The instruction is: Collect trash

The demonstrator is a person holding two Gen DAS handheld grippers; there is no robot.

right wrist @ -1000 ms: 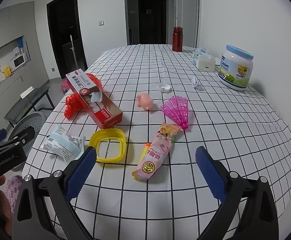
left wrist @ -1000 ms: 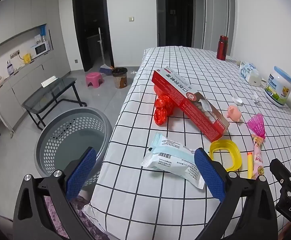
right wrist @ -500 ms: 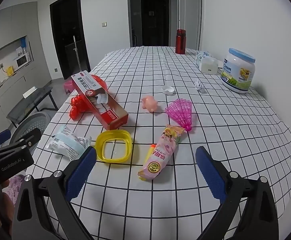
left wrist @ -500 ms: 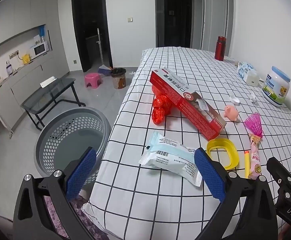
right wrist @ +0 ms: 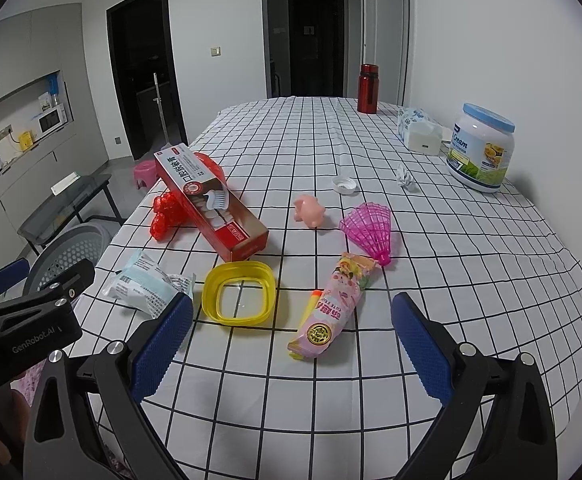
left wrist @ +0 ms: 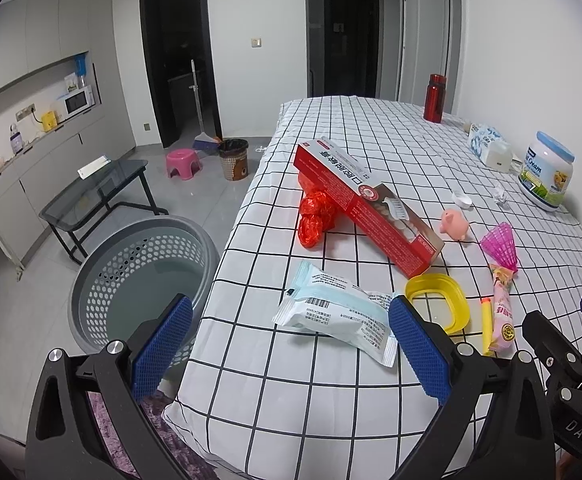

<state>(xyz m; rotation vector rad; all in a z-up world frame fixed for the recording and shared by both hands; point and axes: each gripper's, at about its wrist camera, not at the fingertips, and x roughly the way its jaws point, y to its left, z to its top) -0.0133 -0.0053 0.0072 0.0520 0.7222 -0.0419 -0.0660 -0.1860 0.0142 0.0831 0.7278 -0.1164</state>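
Note:
On the checked tablecloth lie a light blue wrapper pack (left wrist: 339, 320) (right wrist: 147, 286), a red toothpaste box (left wrist: 365, 204) (right wrist: 211, 200), red crumpled foil (left wrist: 315, 216) (right wrist: 165, 216), a pink snack wrapper (left wrist: 501, 314) (right wrist: 333, 308) and a yellow ring lid (left wrist: 437, 300) (right wrist: 239, 292). A grey perforated basket (left wrist: 139, 276) (right wrist: 67, 252) stands on the floor at the table's left edge. My left gripper (left wrist: 289, 344) is open, just short of the blue pack. My right gripper (right wrist: 291, 344) is open, just short of the pink wrapper.
A pink shuttlecock (right wrist: 369, 228), pink pig toy (right wrist: 311, 210), white cap (right wrist: 343, 184), crumpled paper (right wrist: 405, 176), cream tub (right wrist: 481, 148), tissue pack (right wrist: 417, 130) and red bottle (right wrist: 368, 88) stand further back. A glass side table (left wrist: 95, 188), stool (left wrist: 183, 162) and small bin (left wrist: 234, 158) are on the floor.
Both grippers have drawn back and risen slightly, so the table items sit a little farther away. Both stay open. Nothing on the table has moved.

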